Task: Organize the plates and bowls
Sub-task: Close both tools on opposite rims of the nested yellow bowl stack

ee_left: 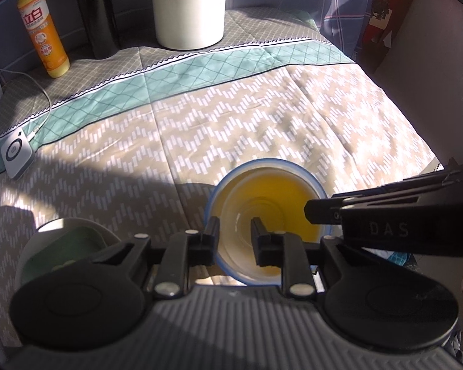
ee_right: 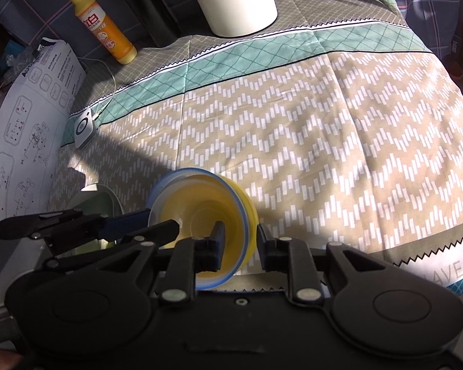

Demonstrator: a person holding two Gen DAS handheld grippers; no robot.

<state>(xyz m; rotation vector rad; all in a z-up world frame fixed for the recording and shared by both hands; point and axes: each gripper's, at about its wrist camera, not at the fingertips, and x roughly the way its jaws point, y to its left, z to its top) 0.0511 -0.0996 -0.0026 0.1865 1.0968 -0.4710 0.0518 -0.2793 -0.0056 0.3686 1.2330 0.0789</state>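
Bed (ee_right: 324,141) with patterned quilt carries the items. Green bowl (ee_left: 61,246) sits at the near left edge. Yellow bowl (ee_right: 206,215), blue-rimmed, is held above the quilt beside it, tipped on its side, mouth facing the cameras, axis roughly level. Right gripper (ee_right: 237,246): jaws pinching the bowl's right wall. Left gripper (ee_left: 233,240): jaws straddle the left rim; contact cannot be confirmed. Judged step: carrying the bowl for stacking. Next: level it, then lower into the green bowl.
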